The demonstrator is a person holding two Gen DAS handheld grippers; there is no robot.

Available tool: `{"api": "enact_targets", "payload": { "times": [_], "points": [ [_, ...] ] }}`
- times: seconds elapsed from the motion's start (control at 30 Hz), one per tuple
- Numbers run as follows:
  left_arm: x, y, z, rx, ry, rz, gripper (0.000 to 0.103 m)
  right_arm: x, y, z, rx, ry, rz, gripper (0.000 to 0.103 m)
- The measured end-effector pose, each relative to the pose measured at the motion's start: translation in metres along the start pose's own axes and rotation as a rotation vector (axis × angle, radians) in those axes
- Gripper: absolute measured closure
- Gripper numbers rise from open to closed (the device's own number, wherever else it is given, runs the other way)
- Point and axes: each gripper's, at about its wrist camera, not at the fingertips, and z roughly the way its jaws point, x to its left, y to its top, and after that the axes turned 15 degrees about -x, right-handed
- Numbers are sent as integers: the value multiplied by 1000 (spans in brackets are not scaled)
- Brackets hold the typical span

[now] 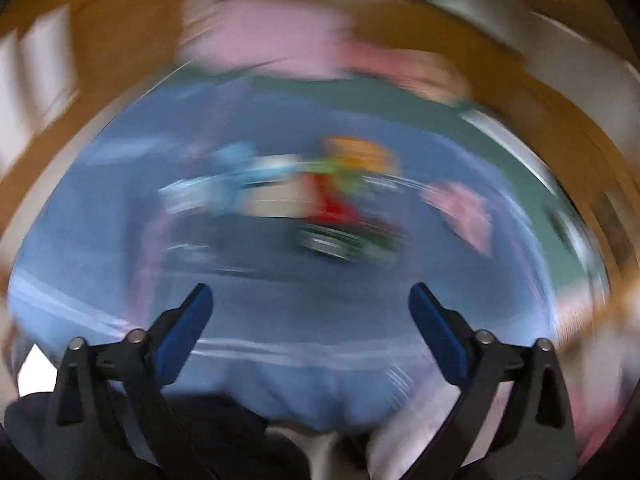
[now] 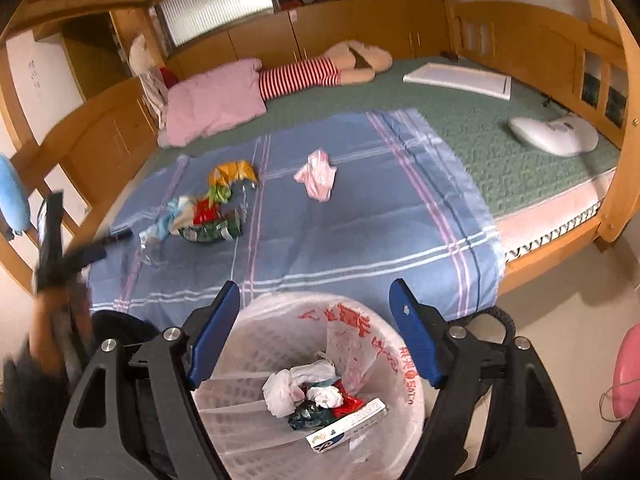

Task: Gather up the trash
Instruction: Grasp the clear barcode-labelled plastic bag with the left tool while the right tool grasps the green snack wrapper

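The left hand-held gripper (image 1: 310, 300) hangs spread wide over the blue sheet (image 1: 280, 300). A blurred heap of wrappers (image 1: 320, 204) lies at twelve o'clock, a pink scrap (image 1: 464, 212) at two.

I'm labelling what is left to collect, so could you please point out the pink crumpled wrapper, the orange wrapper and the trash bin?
pink crumpled wrapper (image 2: 316, 174), right wrist view, middle of the wad.
orange wrapper (image 2: 232, 172), right wrist view, its orange top face.
trash bin (image 2: 240, 364), right wrist view, bare inner wall.
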Motion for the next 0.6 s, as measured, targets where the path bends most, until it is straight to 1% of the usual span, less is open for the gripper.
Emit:
{"api": "enact_targets", "payload": {
  "times": [0.03, 0.1, 0.13, 0.2, 0.23, 0.27, 0.3, 0.33, 0.37, 0.4, 0.43, 0.47, 0.5, 0.53, 0.57, 0.6],
  "points": [
    [28, 13, 27, 41, 60, -96, 4, -1, -4, 8, 19, -2, 7, 27],
    [62, 25, 68, 101, 136, -196, 4, -2, -9, 21, 53, -2, 21, 27],
    [78, 28, 96, 150, 178, -219, 4, -3, -12, 29, 75, -1, 30, 27],
    [93, 25, 130, 221, 193, -227, 4, -1, -17, 42, 104, 5, 38, 27],
    [99, 22, 149, 261, 183, -221, 4, 1, -16, 47, 113, 4, 37, 27],
    [101, 20, 158, 280, 175, -220, 5, 3, -16, 51, 122, 4, 33, 27],
    [102, 17, 166, 289, 155, -223, 13, 7, -15, 57, 129, 7, 26, 27],
    [102, 14, 170, 280, 122, -232, 19, 9, -14, 60, 131, 8, 22, 27],
    [100, 13, 172, 276, 108, -231, 38, 12, -12, 64, 131, 12, 19, 27],
    [97, 9, 174, 282, 99, -215, 54, 16, -10, 69, 132, 18, 20, 27],
    [92, 7, 176, 294, 98, -179, 57, 19, -9, 73, 133, 23, 24, 27],
    [88, 6, 172, 286, 103, -151, 68, 23, -6, 78, 135, 31, 31, 27],
    [87, 6, 167, 277, 101, -151, 72, 27, -4, 83, 136, 39, 36, 27],
    [86, 7, 161, 264, 97, -170, 75, 34, -2, 88, 140, 53, 39, 27],
    [88, 9, 143, 215, 103, -221, 76, 42, 1, 93, 142, 67, 40, 27],
    [85, 10, 130, 176, 111, -239, 76, 54, 4, 100, 137, 93, 34, 27]
  ]
}}
